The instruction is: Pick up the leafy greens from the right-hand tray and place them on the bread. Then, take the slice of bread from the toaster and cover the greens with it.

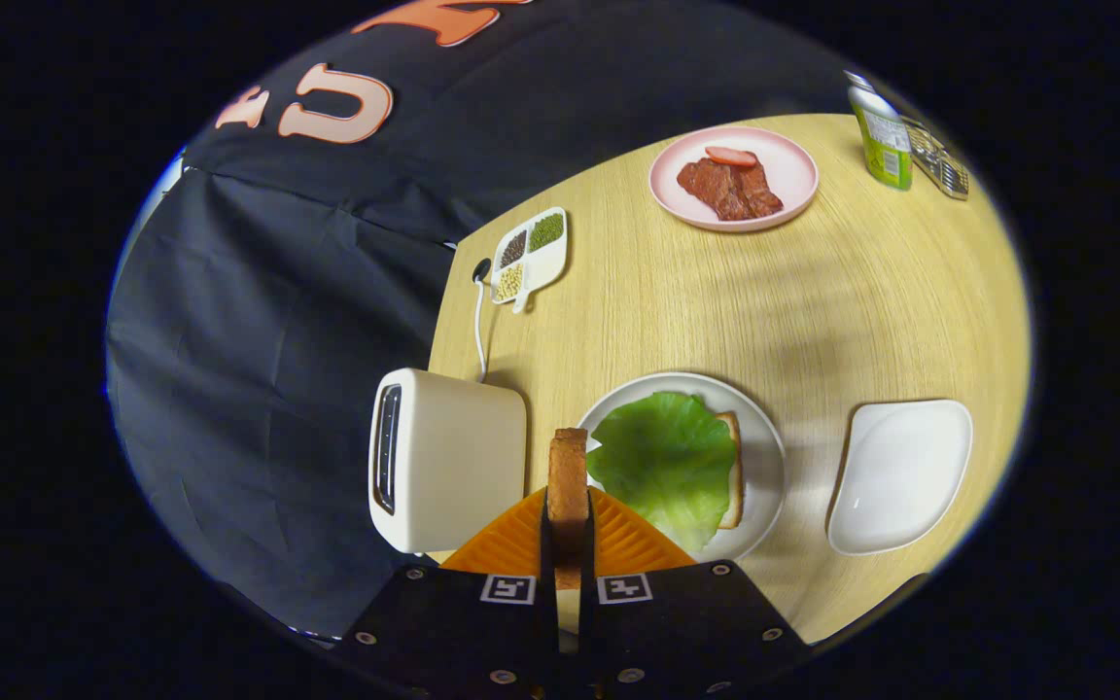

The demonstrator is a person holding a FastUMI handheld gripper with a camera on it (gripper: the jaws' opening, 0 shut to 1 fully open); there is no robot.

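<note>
Toast [568, 476] edgewise in ribbed claw [568, 525].

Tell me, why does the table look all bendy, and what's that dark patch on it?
In the gripper view, the fisheye lens curves the table edge; soft shadows fall between the pink plate and the white tray; the gripper holds the bread slice, sharp, unblurred.

A slice of bread [568, 478] is clamped edge-on between the gripper [568, 530] fingers. Just ahead, leafy greens [669, 465] are laid over bread on a white plate [764, 457], beside the toaster [445, 459].
</note>
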